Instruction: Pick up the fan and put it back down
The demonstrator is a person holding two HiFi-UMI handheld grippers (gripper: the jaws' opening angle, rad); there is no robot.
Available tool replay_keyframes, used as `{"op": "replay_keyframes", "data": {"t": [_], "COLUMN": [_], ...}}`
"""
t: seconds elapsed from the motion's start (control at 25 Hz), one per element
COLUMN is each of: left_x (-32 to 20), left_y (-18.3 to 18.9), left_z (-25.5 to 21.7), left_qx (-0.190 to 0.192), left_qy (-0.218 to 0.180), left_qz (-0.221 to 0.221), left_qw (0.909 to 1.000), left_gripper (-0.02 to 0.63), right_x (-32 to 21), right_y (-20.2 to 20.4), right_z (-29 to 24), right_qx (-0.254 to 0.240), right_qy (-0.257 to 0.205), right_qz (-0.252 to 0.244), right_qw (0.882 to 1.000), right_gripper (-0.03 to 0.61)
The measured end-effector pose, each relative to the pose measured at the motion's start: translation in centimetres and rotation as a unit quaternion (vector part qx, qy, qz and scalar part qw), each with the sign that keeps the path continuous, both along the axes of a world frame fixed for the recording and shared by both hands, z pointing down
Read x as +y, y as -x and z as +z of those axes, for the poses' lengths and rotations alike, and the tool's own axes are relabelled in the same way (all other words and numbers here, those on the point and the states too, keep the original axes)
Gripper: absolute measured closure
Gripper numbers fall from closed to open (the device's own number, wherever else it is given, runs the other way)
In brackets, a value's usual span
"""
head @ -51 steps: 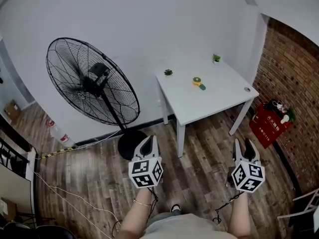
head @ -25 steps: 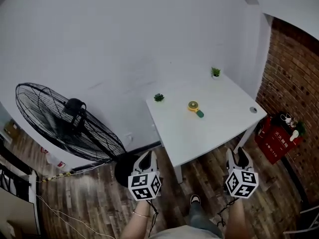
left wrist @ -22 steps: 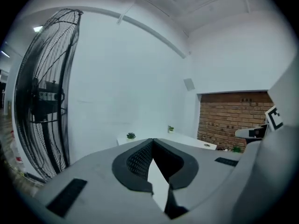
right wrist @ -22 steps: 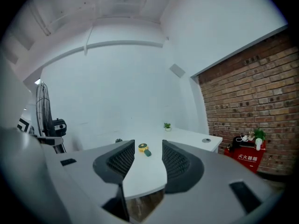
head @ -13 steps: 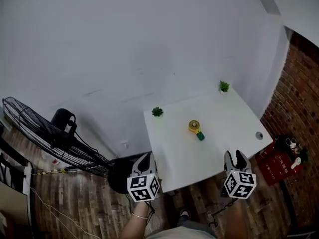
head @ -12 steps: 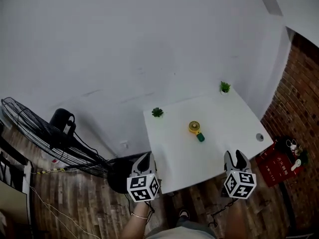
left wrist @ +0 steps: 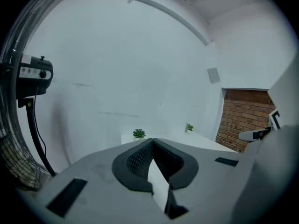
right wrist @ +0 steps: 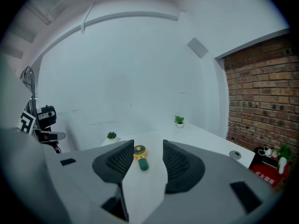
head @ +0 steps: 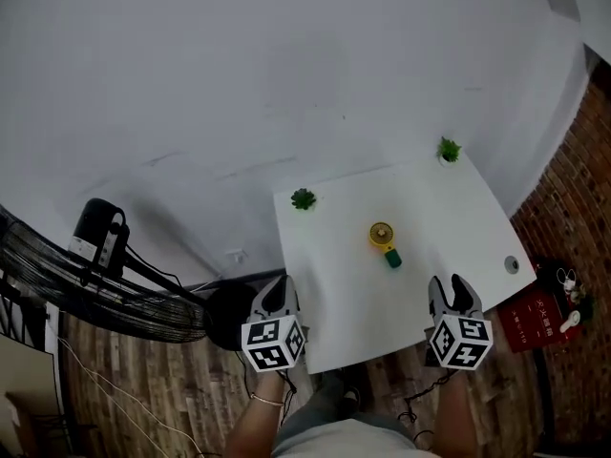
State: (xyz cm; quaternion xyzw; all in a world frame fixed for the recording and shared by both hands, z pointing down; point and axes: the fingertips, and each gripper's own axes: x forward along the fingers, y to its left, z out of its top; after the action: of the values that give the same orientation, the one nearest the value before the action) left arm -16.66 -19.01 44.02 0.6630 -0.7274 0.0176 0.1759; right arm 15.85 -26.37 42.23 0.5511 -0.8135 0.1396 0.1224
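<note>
A small hand fan (head: 383, 239) with a yellow round head and a green handle lies flat near the middle of the white table (head: 339, 294). In the right gripper view, the fan (right wrist: 140, 157) shows between and beyond the jaws. My right gripper (head: 452, 285) (right wrist: 145, 147) is open and empty, hovering at the table's near edge, well short of the fan. My left gripper (head: 277, 285) (left wrist: 152, 142) hangs at the table's near left corner with its jaws meeting at the tips, holding nothing.
Two small potted plants (head: 304, 198) (head: 448, 149) stand along the table's far edge. A round grommet (head: 511, 264) sits near its right corner. A large black pedestal fan (head: 91, 275) stands on the wood floor at left. A red box (head: 542, 310) lies by the brick wall.
The view has closed in on the table. Both grippers went from over the floor to the table's near edge. The pedestal fan slid off to the left of view.
</note>
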Motion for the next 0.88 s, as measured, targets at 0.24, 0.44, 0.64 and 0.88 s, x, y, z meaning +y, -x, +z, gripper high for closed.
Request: {"op": "replay_keyframes", "data": {"t": [0.24, 0.44, 0.64, 0.88], "left_x": [-2.3, -3.5, -4.1, -4.1], "left_y": [1.0, 1.4, 1.9, 1.8], "left_z": [0.7, 1.5, 2.8, 5.2], "left_qx": [0.012, 0.008, 0.016, 0.025], "left_qy": [0.007, 0.015, 0.026, 0.048], "left_qz": [0.000, 0.004, 0.000, 0.001], "left_qw": [0.9999, 0.9999, 0.9995, 0.9985], "left_gripper": [0.603, 0.603, 0.603, 0.603], "right_x": [-1.3, -2.6, -3.5, -3.9], "right_y": [1.3, 2.6, 4.0, 5.1], "right_z": [1.1, 1.9, 3.2, 5.8], "right_qx": [0.015, 0.018, 0.027, 0.034], "right_qy": [0.018, 0.026, 0.040, 0.068], "right_qz": [-0.008, -0.015, -0.029, -0.041], "right_qw": [1.000, 0.999, 0.998, 0.996], "right_gripper": [0.384, 0.382, 0.380, 0.376]}}
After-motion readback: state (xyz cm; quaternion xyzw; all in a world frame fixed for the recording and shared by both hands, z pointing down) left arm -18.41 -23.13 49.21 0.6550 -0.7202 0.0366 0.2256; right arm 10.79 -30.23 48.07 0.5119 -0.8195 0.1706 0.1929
